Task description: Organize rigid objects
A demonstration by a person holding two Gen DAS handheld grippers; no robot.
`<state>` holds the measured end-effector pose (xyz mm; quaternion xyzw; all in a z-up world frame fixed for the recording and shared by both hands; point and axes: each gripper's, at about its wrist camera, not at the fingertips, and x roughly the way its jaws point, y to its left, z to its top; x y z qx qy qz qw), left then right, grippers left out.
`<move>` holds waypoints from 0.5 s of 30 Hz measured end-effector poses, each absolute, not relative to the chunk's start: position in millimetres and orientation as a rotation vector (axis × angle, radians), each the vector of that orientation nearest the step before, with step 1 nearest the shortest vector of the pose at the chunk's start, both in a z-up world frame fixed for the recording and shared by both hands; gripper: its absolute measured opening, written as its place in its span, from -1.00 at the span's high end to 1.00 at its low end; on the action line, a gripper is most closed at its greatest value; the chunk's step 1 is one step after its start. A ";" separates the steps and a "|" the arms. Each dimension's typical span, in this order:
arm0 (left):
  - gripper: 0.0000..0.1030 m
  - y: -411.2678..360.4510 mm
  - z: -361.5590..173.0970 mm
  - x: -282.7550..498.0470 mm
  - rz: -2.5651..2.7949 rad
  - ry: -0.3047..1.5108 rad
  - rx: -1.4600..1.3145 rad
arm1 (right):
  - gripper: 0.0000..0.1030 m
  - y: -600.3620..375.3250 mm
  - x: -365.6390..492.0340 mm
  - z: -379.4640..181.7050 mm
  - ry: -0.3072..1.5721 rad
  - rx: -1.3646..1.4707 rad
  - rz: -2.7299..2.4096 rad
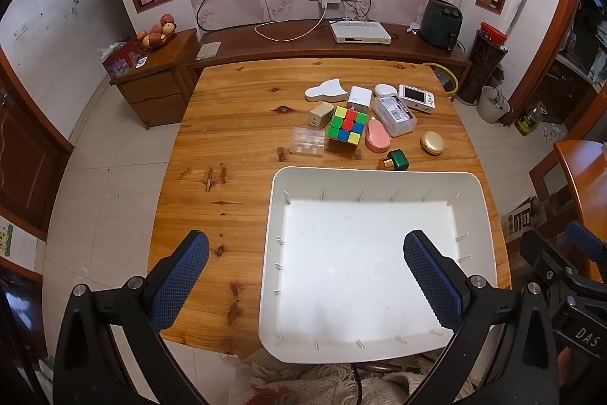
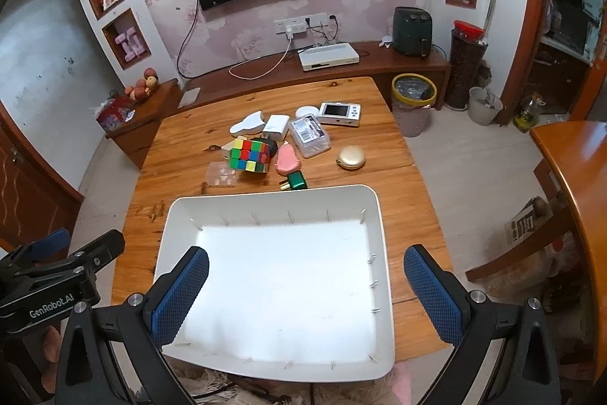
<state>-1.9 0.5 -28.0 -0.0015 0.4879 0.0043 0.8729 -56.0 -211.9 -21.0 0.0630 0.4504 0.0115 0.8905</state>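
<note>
A white tray [image 1: 379, 177] sits on the near part of the wooden table [image 1: 235, 124], and nothing lies inside it. Beyond its far rim the small objects lie close together: a colour cube [image 1: 346, 128], a pink oval case [image 1: 377, 136], a green box [image 1: 396, 160] just beside the tray rim, a gold round case [image 1: 431, 142], a clear small box [image 1: 307, 141], a clear box with a label [image 1: 394, 114] and a white device with a screen [image 1: 417, 96]. The left gripper [image 1: 305, 276] hovers over the tray's near left edge, its fingers wide apart and holding nothing. The right gripper [image 2: 305, 291] hovers over the tray's near right side, also spread wide and holding nothing.
</note>
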 end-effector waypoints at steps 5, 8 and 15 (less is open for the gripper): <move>-0.98 0.4 -28.6 -1.9 0.010 1.021 -0.002 | -1.00 -212.4 -53.1 -20.3 0.928 0.115 0.011; -0.98 0.2 -30.0 -2.1 0.009 1.022 -0.002 | -1.00 -212.4 -51.7 -19.3 0.913 0.106 0.003; -0.98 0.4 -32.4 -1.7 0.006 1.030 -0.002 | -1.00 -213.3 -48.3 -17.8 0.907 0.103 0.002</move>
